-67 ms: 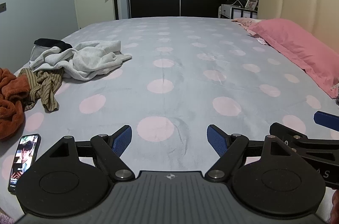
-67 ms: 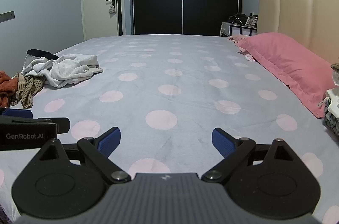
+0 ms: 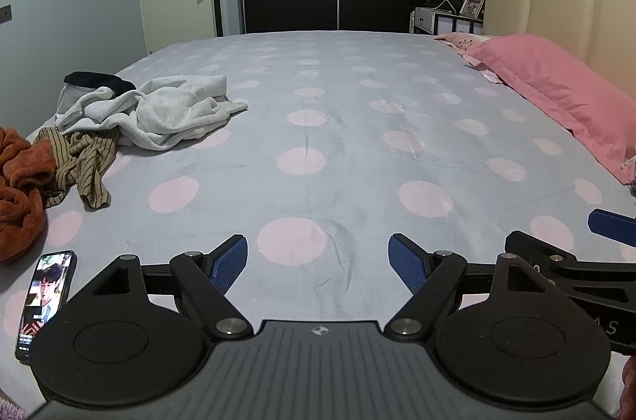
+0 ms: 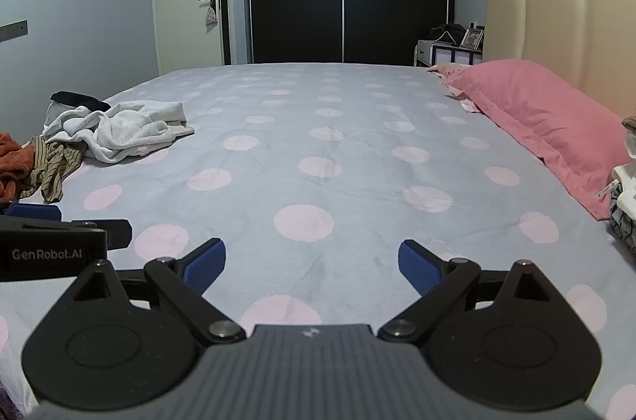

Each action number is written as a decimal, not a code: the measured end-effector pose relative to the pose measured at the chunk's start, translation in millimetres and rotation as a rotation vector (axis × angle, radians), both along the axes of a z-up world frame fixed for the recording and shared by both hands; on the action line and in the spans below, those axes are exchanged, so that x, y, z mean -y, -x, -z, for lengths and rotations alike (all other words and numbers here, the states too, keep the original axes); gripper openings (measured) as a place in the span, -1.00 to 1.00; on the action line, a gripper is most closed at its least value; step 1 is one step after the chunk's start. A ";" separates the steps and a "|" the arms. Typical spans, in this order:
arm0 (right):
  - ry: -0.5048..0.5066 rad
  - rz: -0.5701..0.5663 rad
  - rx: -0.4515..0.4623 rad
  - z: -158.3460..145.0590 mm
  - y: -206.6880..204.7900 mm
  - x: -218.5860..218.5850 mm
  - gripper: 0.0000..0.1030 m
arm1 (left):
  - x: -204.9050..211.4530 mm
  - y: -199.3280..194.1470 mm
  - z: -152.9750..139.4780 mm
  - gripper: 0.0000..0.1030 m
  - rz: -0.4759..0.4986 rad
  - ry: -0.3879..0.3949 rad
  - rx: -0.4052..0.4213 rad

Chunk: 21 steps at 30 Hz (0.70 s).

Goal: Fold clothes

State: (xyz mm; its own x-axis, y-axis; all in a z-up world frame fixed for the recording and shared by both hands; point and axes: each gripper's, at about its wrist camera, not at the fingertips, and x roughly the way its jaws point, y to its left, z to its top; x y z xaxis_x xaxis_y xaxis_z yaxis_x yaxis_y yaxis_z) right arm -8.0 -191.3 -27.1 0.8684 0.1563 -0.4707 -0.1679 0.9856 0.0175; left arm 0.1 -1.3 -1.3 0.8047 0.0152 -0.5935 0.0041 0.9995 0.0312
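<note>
A heap of unfolded clothes lies at the bed's left side: a crumpled white garment [image 3: 159, 110] [image 4: 123, 130], a brown striped garment [image 3: 79, 157] [image 4: 51, 161], a rust-orange garment [image 3: 20, 181] [image 4: 10, 157] and a black item [image 3: 95, 80]. My left gripper [image 3: 318, 261] is open and empty, low over the grey dotted bedspread [image 3: 338, 126], well short of the heap. My right gripper [image 4: 312, 267] is open and empty beside it, over bare bedspread [image 4: 318, 150]. Each gripper's side shows in the other's view.
A phone [image 3: 43, 297] with a lit screen lies at the bed's near left edge. A pink pillow [image 3: 556, 90] [image 4: 548, 118] lies along the cream headboard [image 3: 564, 6] on the right. Folded items [image 4: 624, 189] are stacked at the far right. A dark wardrobe and a door stand beyond the bed.
</note>
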 end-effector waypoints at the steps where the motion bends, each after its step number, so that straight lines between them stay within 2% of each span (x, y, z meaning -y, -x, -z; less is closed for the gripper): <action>1: 0.001 0.001 0.001 -0.1 0.1 -0.6 0.85 | 0.6 0.0 0.6 0.51 0.001 -0.002 -0.001; 21: -0.017 0.002 -0.002 0.8 -0.5 1.8 0.92 | 5.1 -1.0 0.3 0.51 0.032 -0.020 -0.006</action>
